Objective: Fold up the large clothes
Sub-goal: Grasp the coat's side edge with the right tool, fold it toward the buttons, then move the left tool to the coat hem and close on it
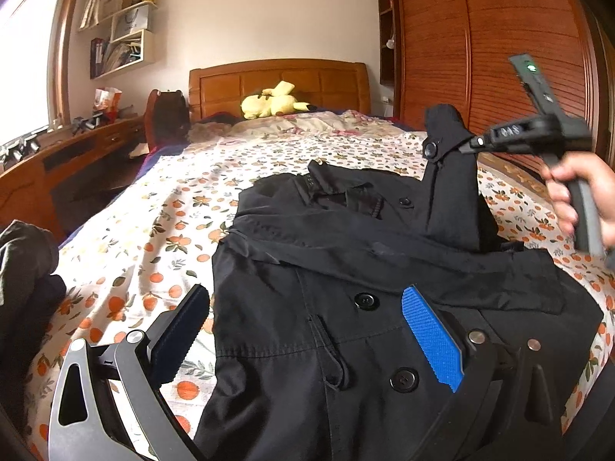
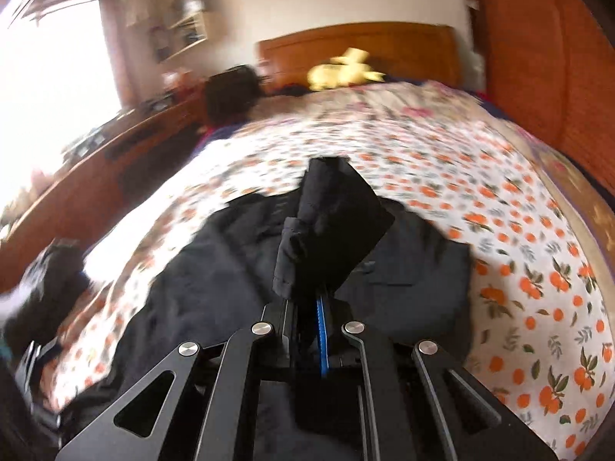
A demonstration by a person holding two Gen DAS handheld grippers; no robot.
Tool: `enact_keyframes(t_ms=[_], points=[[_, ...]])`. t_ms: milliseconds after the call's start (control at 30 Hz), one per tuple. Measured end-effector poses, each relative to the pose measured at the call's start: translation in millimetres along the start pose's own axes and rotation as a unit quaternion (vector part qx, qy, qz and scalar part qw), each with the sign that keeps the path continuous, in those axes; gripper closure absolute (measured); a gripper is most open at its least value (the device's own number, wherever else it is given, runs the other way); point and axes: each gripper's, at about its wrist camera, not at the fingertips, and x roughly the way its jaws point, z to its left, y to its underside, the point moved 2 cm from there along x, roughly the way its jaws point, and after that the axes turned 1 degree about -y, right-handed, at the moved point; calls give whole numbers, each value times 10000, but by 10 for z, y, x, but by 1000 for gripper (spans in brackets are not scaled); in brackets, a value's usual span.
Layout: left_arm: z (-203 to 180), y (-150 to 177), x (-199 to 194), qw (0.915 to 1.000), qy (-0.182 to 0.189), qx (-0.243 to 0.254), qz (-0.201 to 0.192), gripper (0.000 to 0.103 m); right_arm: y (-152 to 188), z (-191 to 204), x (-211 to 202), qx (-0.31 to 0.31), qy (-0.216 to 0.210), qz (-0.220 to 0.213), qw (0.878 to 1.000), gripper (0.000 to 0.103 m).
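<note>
A black buttoned coat lies spread on the bed's orange-print sheet. My left gripper is open above the coat's lower left part. Its blue pad hangs over the coat front and its black pad over the sheet beside the coat's edge. My right gripper, held by a hand, is shut on the cuff of the coat's sleeve and holds it lifted above the coat. In the blurred right wrist view the sleeve stands up from the shut right gripper.
A yellow plush toy lies by the wooden headboard. A wooden wardrobe runs along the right side of the bed. A desk and a chair stand on the left. Dark clothes are piled at the bed's left edge.
</note>
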Motion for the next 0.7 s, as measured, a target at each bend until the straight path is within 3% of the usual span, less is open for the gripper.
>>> enact_keyframes(t_ms=[233,267,300,400,533,700], points=[[47,-26,-80,9999,-113,-29,-72,2,335,431,-102,-267,-443,147,9986,92],[60,-26,-90,9999,-128,-45,-92,2,386,451,-124,-238,-454,171,9985,84],[70,-28,-91,9999,-134,-52,-89,2,436,457,-151,-200,-438,177,9987,68],[77,-29,-101,9998,-169,-33,-90,2,584,448,-285,-134,-458,84,9988,50],[64,-42,-84,9998,-183,-20,-78,2,785,373,-422,-174,-418,62,9990,49],[15,-32,1,9998,-209,36,1,2,1092,92,-350,-111,-112,338,9993,49]])
